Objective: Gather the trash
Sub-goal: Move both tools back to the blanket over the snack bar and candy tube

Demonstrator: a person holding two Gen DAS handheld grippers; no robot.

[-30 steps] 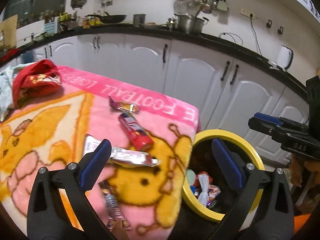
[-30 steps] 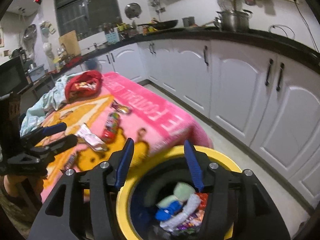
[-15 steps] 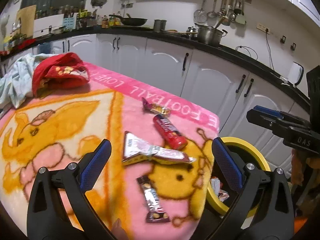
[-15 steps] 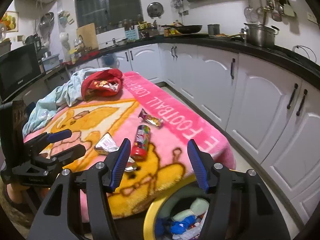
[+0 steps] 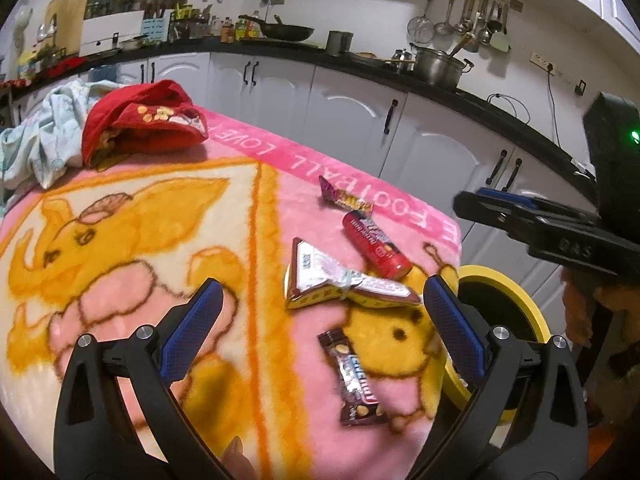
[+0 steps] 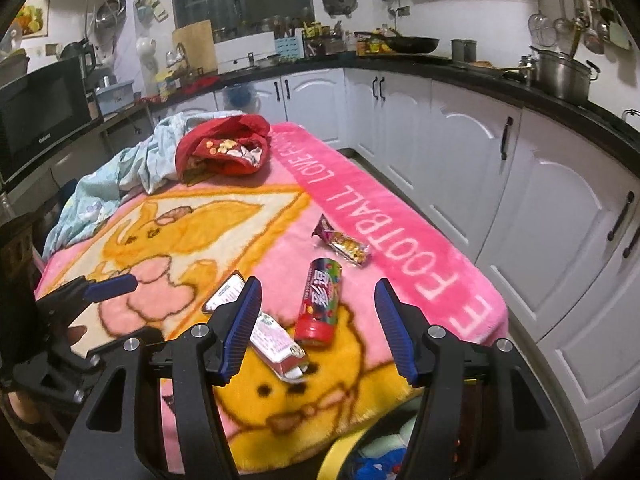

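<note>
Both sets of tongs are empty and hang above the worktop, which is draped in a pink cartoon blanket [image 5: 120, 240]. The left tongs [image 5: 320, 328] stand wide apart with nothing between the pads. The right tongs [image 6: 318, 332] sit at a moderate gap, their jaws having just been opening, and nothing is between them either.

Four pieces of trash lie on the blanket near its corner: a small purple-and-yellow wrapper [image 6: 340, 242] closest to the lettered border, a red cylindrical tube [image 6: 320, 304] on its side, a white crumpled wrapper [image 5: 340, 280] just beside the tube, and a dark candy-bar wrapper [image 5: 354, 376] nearest the left tongs. The yellow-rimmed bin [image 5: 504, 300] stands below the blanket's corner, already holding some litter.

Risks as I judge them:
- The tube is round and lies on soft pile; a pinch off its middle could make it roll or squirt toward the edge.
- The flat wrappers sit flush in the fleece, so closing pads may snag blanket fibres and drag the cover, shifting the other pieces.
- The white wrapper and tube are close enough that one grab could nudge the other.
- Both tongs aim at the same small cluster, so they could collide
</note>
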